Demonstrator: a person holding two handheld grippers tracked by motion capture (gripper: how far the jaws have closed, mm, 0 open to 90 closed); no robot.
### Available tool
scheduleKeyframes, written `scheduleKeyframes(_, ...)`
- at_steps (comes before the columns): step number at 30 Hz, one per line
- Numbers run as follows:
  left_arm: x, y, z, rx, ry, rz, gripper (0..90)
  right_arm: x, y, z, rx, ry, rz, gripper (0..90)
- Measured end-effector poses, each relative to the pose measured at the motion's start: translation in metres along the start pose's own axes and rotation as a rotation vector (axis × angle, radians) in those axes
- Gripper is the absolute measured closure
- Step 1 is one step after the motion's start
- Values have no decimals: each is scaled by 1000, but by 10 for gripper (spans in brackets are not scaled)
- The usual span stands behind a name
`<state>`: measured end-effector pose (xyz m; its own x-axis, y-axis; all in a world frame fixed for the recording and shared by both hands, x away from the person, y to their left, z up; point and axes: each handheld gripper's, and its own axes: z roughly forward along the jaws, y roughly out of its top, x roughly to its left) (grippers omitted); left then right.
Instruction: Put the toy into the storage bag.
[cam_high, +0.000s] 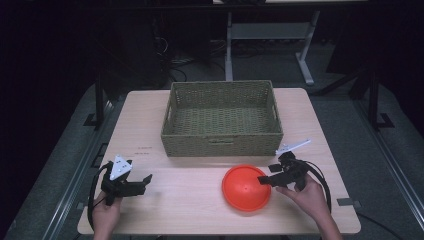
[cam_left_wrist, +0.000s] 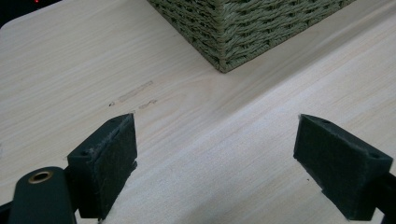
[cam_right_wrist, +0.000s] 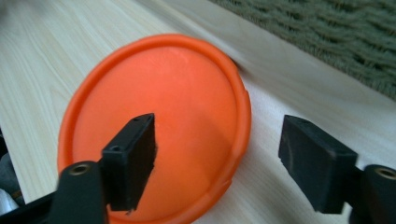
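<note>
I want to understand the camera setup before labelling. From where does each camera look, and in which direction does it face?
High view: sits above the person's side, facing forward and down on the table; both hands hold the left gripper and right gripper.
Left gripper view: rides the left gripper, facing bare wood and a corner of the basket; its jaws stand apart.
Right gripper view: rides the right gripper, facing the orange disc; one jaw is over it.
Shared: the basket appears in all three views.

basket (cam_high: 222, 142) walls off the table's (cam_high: 190, 200) far side; near side open.
</note>
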<state>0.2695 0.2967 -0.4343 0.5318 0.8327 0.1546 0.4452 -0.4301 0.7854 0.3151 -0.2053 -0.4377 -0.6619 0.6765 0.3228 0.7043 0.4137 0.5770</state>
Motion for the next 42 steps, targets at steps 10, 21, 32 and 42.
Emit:
scheduleKeyframes(10,-1,-1,1,11,-1,8,128,-2,-1,10,48,1,-5,453)
scheduleKeyframes(21,-1,-1,2,26,6,23,128,-8,-8,16,73,-16,14,574)
scheduleKeyframes(32,-1,-1,1,21,12,22,128,-8,-6,13,24,13,35,711)
scheduleKeyframes(42,-2,-1,1,21,15,27,128,-4,0,3,-1,40,50,795)
